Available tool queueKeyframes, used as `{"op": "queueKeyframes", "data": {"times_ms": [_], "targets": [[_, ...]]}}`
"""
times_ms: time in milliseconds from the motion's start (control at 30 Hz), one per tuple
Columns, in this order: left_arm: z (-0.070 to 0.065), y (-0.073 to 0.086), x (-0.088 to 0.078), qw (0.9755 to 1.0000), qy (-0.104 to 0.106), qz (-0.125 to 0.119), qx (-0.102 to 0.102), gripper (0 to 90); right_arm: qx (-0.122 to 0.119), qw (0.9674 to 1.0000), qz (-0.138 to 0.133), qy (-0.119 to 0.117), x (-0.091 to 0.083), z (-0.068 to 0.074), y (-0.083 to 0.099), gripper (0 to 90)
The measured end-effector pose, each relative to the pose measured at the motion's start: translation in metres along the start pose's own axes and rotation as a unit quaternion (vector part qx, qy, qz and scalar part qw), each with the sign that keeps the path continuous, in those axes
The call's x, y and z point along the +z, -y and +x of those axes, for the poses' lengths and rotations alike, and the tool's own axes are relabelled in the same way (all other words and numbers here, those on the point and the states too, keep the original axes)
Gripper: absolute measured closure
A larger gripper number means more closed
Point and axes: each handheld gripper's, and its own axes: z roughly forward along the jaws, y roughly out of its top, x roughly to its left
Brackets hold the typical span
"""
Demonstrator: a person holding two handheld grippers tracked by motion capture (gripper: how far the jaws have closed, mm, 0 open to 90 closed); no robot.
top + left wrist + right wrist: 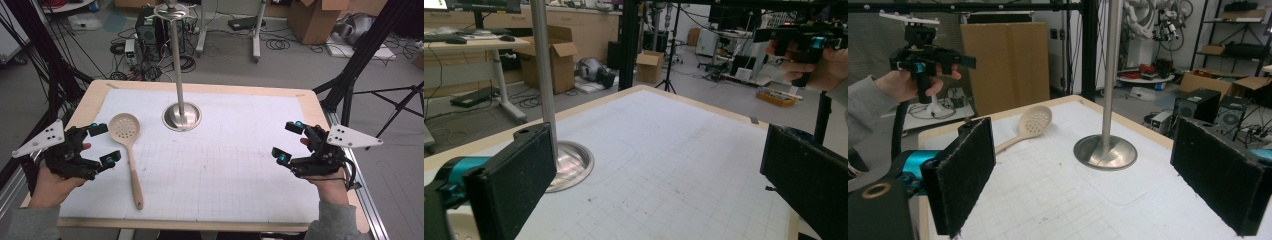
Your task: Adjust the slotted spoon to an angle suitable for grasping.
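Left gripper (102, 145) is hovering at the left edge of the worktop (210, 165), jaws wide apart with nothing between them. The spoon (129, 150), a beige slotted one, lies flat on the white mat just beside that gripper, toward the middle of the worktop: its round bowl sits near the far jaw and its wooden handle runs back toward the person's side, past the near jaw. No contact between them as far as I can tell. Right gripper (288, 142) is over on the other side, well apart from the spoon, jaws also spread and empty. In the right gripper view the spoon (1027, 126) shows between its jaws but far off. Steel stand (181, 114) rises behind the spoon's bowl, mid-worktop.
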Motion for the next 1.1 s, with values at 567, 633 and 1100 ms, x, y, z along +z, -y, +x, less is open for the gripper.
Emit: {"op": "queueKeyframes", "data": {"times_ms": [567,633,1100], "targets": [[0.009,0.014,0.004,0.9993,-0.01,0.033,0.011,36.8,-0.006,1.0,-0.001,0.0,-0.004,0.001,0.003,9.7],[0.01,0.015,0.004,0.9992,-0.011,0.037,0.012,41.2,-0.004,1.0,0.0,-0.001,-0.004,0.001,0.003,9.7],[0.008,0.03,0.011,0.9954,-0.026,0.084,0.039,79.2,-0.001,1.0,0.008,-0.005,-0.001,0.0,0.005,9.6]]}}
